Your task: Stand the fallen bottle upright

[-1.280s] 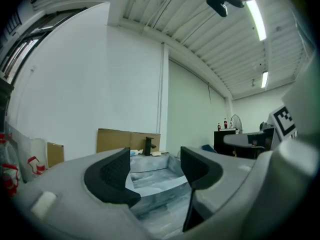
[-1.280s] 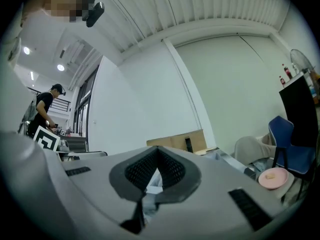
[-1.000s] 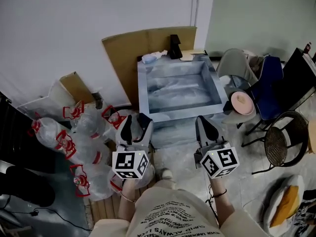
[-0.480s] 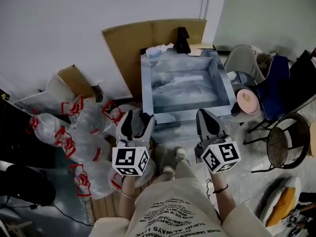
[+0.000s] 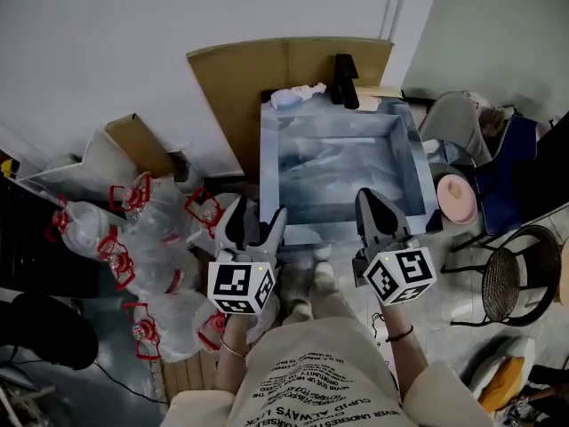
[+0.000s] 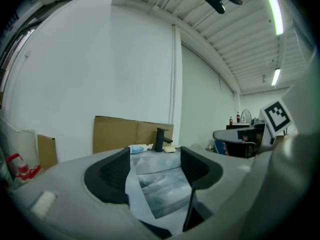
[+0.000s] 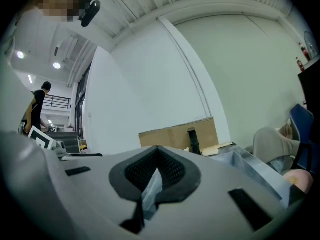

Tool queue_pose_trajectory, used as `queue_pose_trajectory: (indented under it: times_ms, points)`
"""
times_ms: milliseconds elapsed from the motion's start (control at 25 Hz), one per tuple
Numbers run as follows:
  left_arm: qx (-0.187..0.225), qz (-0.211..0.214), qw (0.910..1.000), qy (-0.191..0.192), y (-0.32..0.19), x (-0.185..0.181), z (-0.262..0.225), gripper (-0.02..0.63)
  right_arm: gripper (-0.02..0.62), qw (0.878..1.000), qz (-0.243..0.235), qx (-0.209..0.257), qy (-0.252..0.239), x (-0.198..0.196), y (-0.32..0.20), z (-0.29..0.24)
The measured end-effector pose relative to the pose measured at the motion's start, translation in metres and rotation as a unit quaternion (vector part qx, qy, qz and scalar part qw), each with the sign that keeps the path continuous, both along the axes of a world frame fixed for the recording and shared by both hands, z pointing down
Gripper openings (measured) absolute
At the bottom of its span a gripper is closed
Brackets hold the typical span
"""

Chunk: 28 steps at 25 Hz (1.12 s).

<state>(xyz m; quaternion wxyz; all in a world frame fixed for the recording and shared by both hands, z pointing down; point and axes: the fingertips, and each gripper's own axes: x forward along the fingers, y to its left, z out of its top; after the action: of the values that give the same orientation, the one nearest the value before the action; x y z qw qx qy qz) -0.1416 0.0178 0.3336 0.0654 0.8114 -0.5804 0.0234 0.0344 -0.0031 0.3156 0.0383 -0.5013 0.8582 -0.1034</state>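
Observation:
A white and pale blue bottle lies on its side on the far left corner of a grey sink, beside a black faucet. The left gripper view shows the bottle far ahead, next to the faucet. My left gripper hovers at the sink's near left corner, open and with nothing between its jaws; its dark pads stand well apart. At the sink's near right edge my right gripper has its jaw tips together and holds nothing. Both grippers are far short of the bottle.
Several clear water jugs with red handles are piled on the floor at the left. Cardboard sheets lean on the wall behind the sink. A blue chair, a round black stool and a pink lid crowd the right side.
Both grippers have moved forward toward the sink, which now lies closer beneath them. Their jaws have not changed, and the bottle has not moved.

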Motion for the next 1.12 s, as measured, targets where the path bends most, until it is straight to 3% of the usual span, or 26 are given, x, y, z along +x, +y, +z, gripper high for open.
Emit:
queue_pose_trajectory:
  times_ms: [600,1120]
  points:
    - [-0.022,-0.022,0.9993,-0.021,-0.125,0.020,0.018,0.304,0.003,0.998,-0.054,-0.027,0.005,-0.003,-0.135,0.021]
    - [-0.044,-0.039,0.9974,-0.041,-0.211,0.025,0.039,0.304,0.003,0.989,-0.132,-0.062,0.015,-0.032,-0.198,0.061]
